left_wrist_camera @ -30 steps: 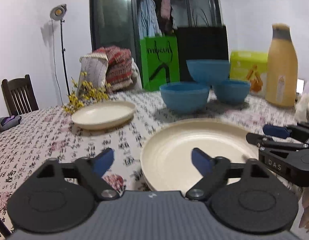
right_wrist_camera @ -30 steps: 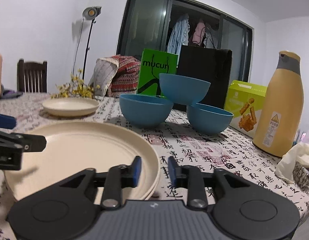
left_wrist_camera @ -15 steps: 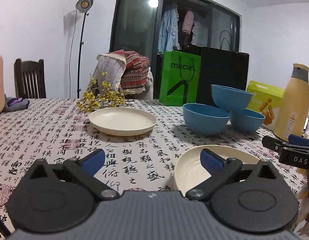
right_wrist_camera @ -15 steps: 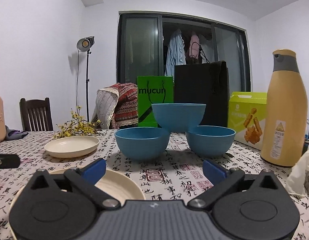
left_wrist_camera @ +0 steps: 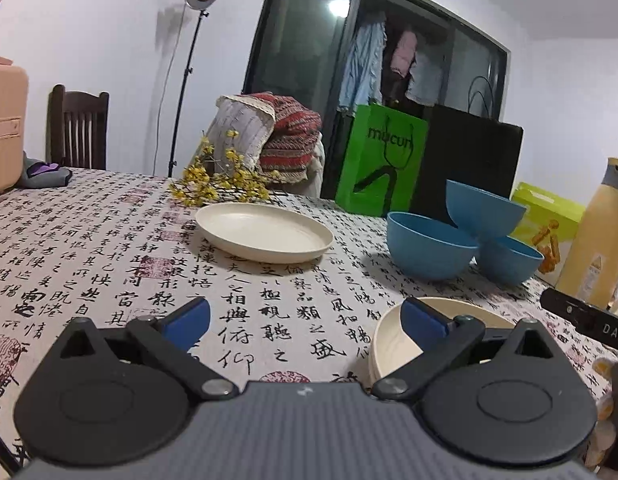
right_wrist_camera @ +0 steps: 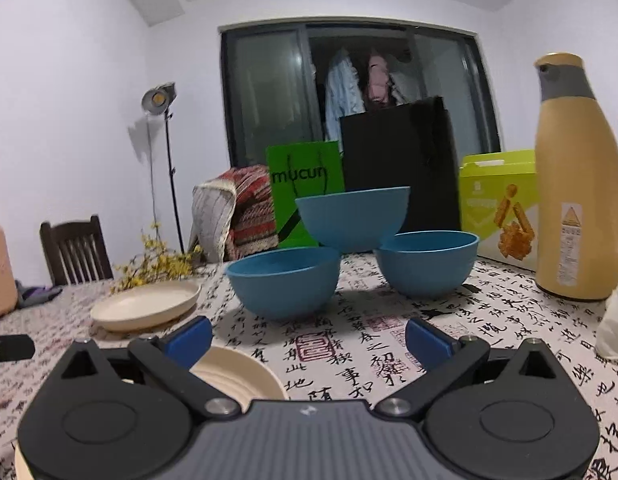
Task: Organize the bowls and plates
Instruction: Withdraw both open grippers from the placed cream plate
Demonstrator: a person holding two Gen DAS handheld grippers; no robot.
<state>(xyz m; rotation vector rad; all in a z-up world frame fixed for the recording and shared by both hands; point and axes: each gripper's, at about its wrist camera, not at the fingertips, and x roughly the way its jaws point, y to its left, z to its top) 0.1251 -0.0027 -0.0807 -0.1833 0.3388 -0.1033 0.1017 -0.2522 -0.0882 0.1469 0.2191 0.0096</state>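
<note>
Both jaws gape wide and empty; next, the right gripper [right_wrist_camera: 307,334] should straddle the top bowl's [right_wrist_camera: 353,216] rim squarely, lifting straight.

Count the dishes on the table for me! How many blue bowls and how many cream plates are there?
Blue bowls: 3, two on the cloth and one perched on top of them
Cream plates: 2, a far one and a near one
Total: 5 dishes
</note>
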